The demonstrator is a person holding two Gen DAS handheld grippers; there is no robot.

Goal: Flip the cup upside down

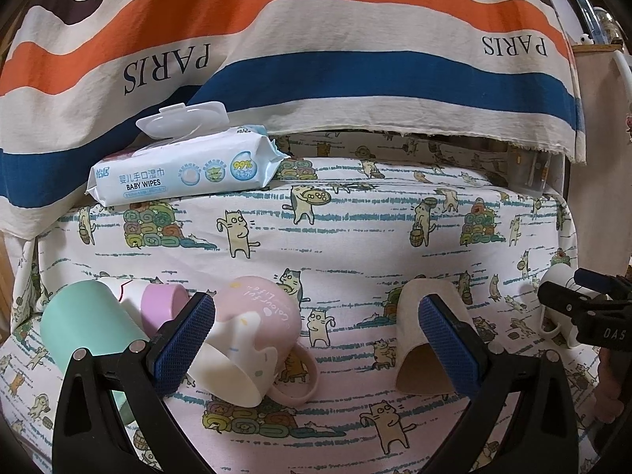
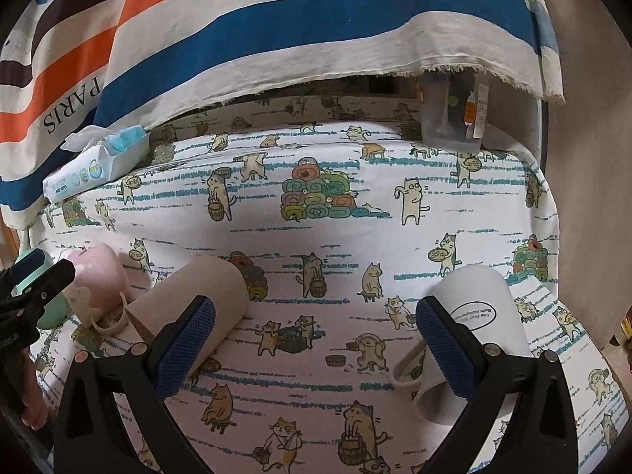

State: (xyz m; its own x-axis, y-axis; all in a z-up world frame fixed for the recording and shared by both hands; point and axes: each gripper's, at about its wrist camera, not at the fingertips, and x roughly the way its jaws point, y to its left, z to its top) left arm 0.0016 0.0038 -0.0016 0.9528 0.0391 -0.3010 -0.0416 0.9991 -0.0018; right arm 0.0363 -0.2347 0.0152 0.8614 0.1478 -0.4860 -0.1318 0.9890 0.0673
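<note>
Several cups lie on their sides on a cat-print cloth. In the left wrist view a pink and cream mug (image 1: pixel 252 335) lies between my fingers, a beige cup (image 1: pixel 426 339) at the right finger, a mint cup (image 1: pixel 87 328) and a lilac cup (image 1: pixel 162 308) at the left. My left gripper (image 1: pixel 316 339) is open and empty above them. In the right wrist view the beige cup (image 2: pixel 189 308) lies at the left finger and a white mug (image 2: pixel 474 335) at the right finger. My right gripper (image 2: pixel 316 343) is open and empty.
A pack of baby wipes (image 1: pixel 185 166) lies at the back left. A striped PARIS cloth (image 1: pixel 316 39) hangs behind. A clear plastic container (image 2: pixel 450 118) stands at the back right. The right gripper shows at the right edge of the left wrist view (image 1: pixel 584 308).
</note>
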